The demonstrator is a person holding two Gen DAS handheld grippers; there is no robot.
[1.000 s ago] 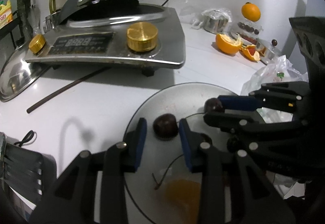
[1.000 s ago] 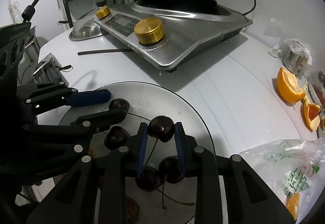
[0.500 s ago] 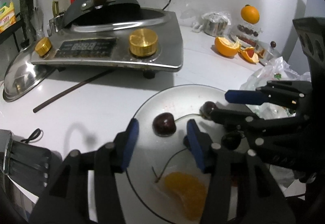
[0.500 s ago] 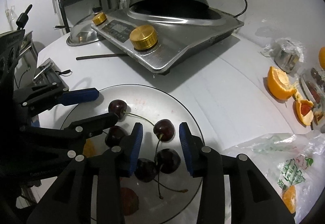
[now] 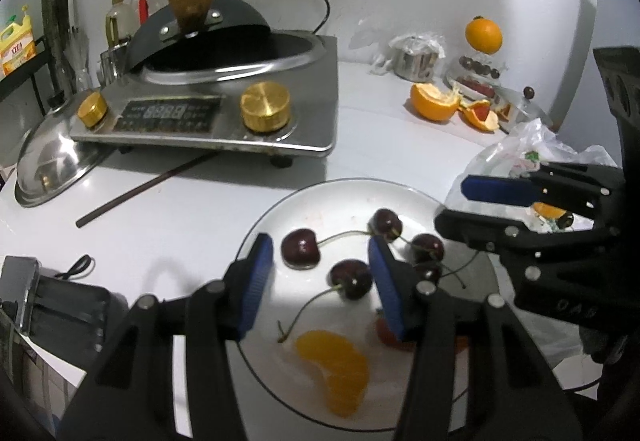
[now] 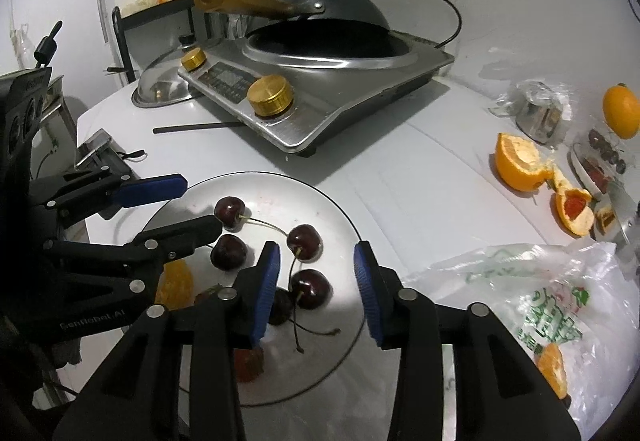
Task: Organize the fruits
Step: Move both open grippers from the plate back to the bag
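Several dark cherries (image 5: pixel 300 253) with stems lie on a round glass plate (image 5: pixel 280 209), beside an orange segment (image 5: pixel 336 373) and a red fruit piece (image 6: pixel 248 361). My left gripper (image 5: pixel 320 245) hovers open over the plate's near side, with a cherry (image 5: pixel 352 279) below its gap and no pad touching it. My right gripper (image 6: pixel 317 253) hangs above two cherries (image 6: pixel 304 237); its jaws are opening and hold nothing. Each gripper shows in the other's view: the right gripper (image 5: pixel 452 203) and the left gripper (image 6: pixel 200 203).
An induction cooker (image 5: pixel 208 113) with a wok (image 6: pixel 320 29) stands behind the plate. A dark stick (image 5: pixel 148 189) and a steel lid (image 5: pixel 52 161) lie at left. Orange peel halves (image 6: pixel 520 165), a whole orange (image 5: pixel 483 35) and a plastic bag (image 6: pixel 540 289) sit to the right.
Both grippers opened and pulled back upward. The cherry the right gripper pinched now lies on the plate, and the cherry between the left pads stays there too.
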